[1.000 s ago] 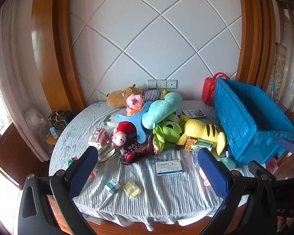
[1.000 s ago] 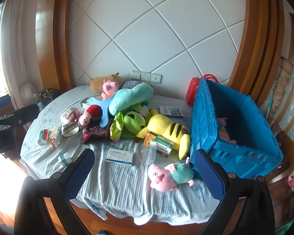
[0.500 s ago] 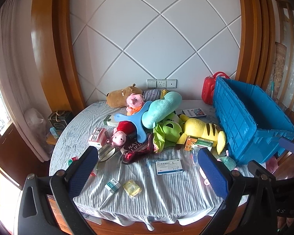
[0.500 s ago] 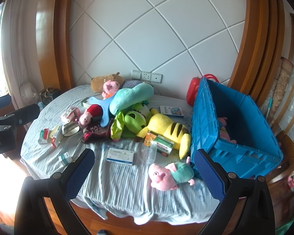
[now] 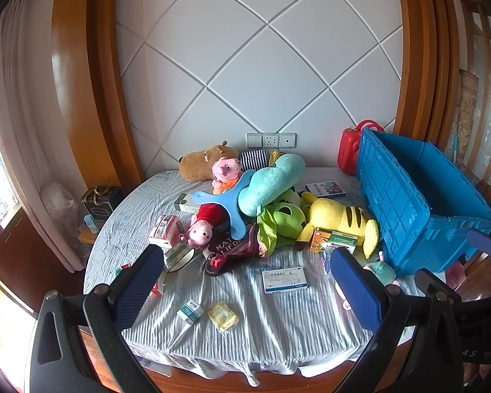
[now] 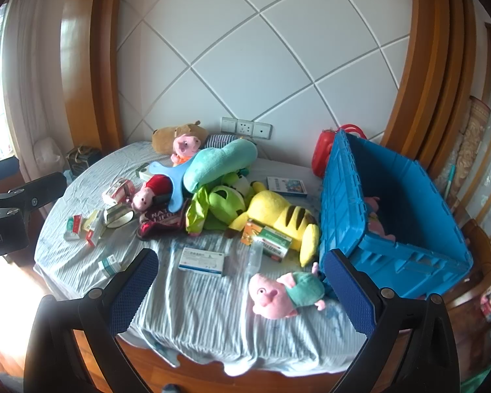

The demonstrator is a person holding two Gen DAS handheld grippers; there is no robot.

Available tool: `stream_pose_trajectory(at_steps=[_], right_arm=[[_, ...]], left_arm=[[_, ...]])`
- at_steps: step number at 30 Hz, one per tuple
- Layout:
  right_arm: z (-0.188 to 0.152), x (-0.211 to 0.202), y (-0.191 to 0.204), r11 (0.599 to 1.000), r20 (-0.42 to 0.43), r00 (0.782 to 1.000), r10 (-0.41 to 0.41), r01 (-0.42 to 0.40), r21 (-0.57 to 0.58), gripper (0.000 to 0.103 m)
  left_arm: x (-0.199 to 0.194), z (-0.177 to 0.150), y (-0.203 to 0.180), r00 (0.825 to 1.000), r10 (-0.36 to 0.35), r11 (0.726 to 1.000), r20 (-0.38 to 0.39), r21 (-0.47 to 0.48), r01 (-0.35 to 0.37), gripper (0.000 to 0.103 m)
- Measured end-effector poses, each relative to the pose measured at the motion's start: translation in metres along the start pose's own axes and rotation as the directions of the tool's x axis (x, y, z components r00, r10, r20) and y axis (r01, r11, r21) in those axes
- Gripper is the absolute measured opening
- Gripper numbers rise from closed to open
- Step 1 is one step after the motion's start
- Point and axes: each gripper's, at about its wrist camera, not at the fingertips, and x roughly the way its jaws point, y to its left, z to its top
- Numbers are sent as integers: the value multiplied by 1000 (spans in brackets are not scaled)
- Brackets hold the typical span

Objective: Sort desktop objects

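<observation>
A heap of plush toys lies mid-table: a yellow striped tiger (image 5: 337, 219) (image 6: 283, 211), a green frog (image 5: 284, 217), a teal plush (image 5: 271, 180) and a red-dressed pig (image 5: 203, 227). A pink pig in green (image 6: 284, 291) lies near the front by the blue crate (image 6: 392, 222) (image 5: 415, 203). Medicine boxes are scattered about, among them a white one (image 5: 284, 280) (image 6: 201, 260). My left gripper (image 5: 245, 281) and right gripper (image 6: 242, 291) are both open and empty, held above the table's near edge.
A striped grey cloth (image 5: 271, 321) covers the round table. A red case (image 5: 352, 150) stands behind the crate. A pink plush (image 6: 374, 216) lies inside the crate. Small boxes (image 6: 81, 226) lie at the left. A dark box (image 5: 98, 198) sits beyond the left edge.
</observation>
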Motion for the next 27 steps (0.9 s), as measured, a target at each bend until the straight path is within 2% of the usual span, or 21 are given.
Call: stream_pose_trajectory(at_steps=[16, 27], right_arm=[[5, 12, 10, 1000, -16, 1000, -7, 7, -2, 103], [8, 28, 29, 1000, -37, 999, -16, 16, 6, 103]], left_arm=[[16, 2, 15, 1000, -15, 1000, -19, 7, 15, 103], [44, -2, 37, 998, -21, 1000, -54, 8, 22, 103]])
